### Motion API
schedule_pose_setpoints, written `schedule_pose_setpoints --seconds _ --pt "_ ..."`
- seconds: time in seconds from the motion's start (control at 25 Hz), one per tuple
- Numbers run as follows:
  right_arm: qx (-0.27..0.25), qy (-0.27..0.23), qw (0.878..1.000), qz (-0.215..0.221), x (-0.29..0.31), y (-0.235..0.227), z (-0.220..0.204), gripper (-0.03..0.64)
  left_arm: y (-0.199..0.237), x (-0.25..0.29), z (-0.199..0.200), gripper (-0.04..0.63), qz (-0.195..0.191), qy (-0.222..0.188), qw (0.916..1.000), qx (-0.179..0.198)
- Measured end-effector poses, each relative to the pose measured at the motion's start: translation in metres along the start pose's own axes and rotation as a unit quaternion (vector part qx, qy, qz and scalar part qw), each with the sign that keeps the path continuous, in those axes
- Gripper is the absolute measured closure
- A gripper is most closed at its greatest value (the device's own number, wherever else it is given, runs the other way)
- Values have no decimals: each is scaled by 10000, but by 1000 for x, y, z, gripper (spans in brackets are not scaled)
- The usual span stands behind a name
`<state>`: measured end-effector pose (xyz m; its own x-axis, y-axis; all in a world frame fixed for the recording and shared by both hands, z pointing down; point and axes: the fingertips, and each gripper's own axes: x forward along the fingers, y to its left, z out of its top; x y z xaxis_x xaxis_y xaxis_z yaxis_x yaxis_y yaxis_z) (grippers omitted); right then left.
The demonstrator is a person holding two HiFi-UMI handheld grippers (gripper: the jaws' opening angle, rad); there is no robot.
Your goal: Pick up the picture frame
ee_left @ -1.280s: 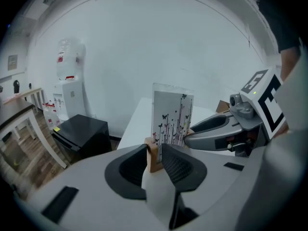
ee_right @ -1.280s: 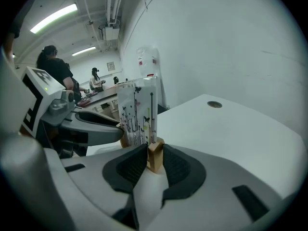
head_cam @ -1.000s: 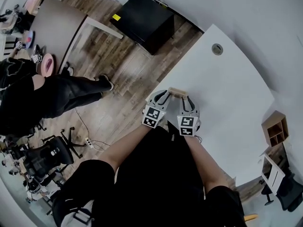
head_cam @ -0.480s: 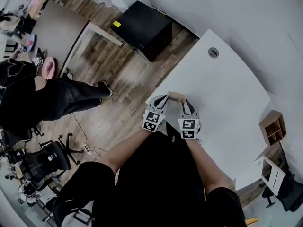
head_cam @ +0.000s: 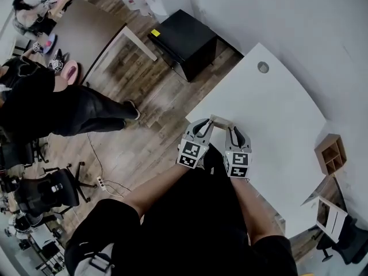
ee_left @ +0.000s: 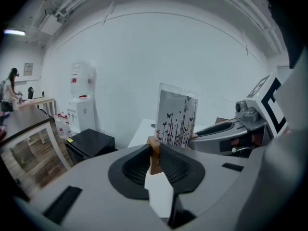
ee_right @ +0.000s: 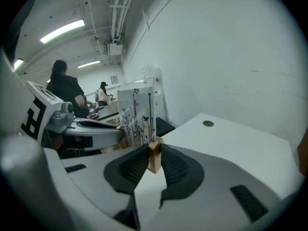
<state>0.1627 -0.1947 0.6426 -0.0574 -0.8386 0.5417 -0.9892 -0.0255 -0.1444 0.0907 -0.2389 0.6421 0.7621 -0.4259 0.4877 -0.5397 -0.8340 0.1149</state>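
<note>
Overhead; two close flanks; shared frame [head_cam: 221,119]

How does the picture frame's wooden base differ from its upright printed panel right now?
The wooden base is a plain brown strip, while the panel is pale and printed with dark stems and butterflies. The base lies low, and the panel stands upright from it. The left claw and right claw pinch the base at opposite ends, but the panel sits in neither claw. Both belong to one picture frame.
</note>
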Motion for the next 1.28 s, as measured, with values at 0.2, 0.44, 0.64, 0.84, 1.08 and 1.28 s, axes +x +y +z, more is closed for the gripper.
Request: schedule_pose_setpoints --seconds 0.2,0.44,0.64,0.84,1.08,1.28 --pt "-149 -293 9995 6 -57 23 13 528 -30 -53 16 531 39 -223 9997 34" --pt "-228 -419 9989 -23 -130 70 -1 528 -66 -133 2 531 26 -286 9995 -127" --pt "-332 -457 9984 -92 -175 101 -19 529 -91 -183 -13 532 109 -414 9990 -115" --pt "-537 -472 9974 -80 -207 116 -27 529 -109 -212 -22 532 141 -511 9983 -239" --pt "-447 -587 9973 -39 -231 133 -32 529 -123 -238 -26 532 143 -555 9984 -30" --pt "-413 -691 9967 -65 -249 134 -39 529 -137 -251 -26 532 180 -498 9986 30"
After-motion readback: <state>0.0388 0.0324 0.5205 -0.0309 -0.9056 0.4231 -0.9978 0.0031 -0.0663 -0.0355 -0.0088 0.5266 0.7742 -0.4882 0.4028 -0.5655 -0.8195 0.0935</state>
